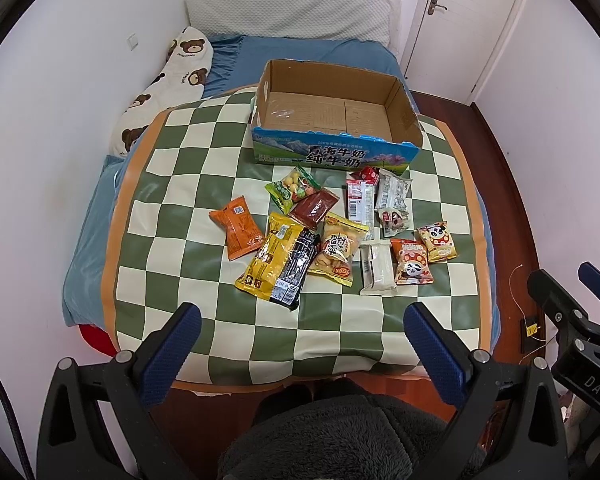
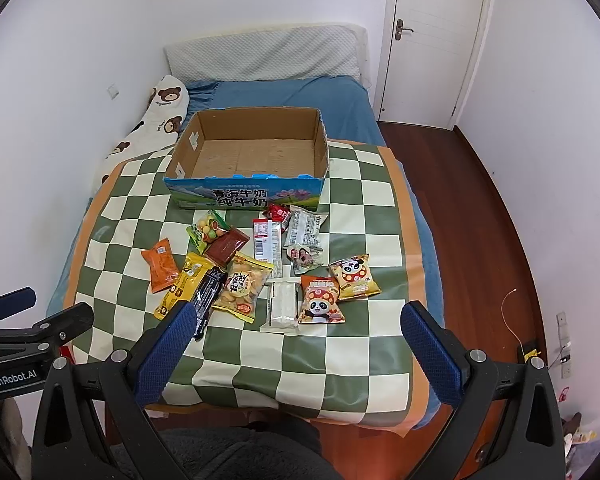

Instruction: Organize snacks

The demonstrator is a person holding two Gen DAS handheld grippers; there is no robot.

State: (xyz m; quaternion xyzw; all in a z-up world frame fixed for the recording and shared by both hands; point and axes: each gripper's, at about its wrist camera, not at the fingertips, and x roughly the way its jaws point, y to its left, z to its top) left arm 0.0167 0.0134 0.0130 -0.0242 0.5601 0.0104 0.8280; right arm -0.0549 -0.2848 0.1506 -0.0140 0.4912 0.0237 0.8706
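Snack packets (image 1: 332, 232) lie mid-frame above the wide-open, empty left gripper (image 1: 302, 334) and right gripper (image 2: 298, 332), below the cardboard box (image 1: 404, 114), on a checkered mat (image 1: 180, 200) covering a bed (image 1: 292, 50).

cardboard box (image 1: 400, 100): matt; snack packets (image 1: 336, 246): glossy plastic; checkered mat (image 1: 180, 184): smooth; floor (image 2: 480, 216): polished wood

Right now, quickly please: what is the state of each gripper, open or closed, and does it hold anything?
Left gripper: open, holding nothing, above the checkered mat.
Right gripper: open, holding nothing.
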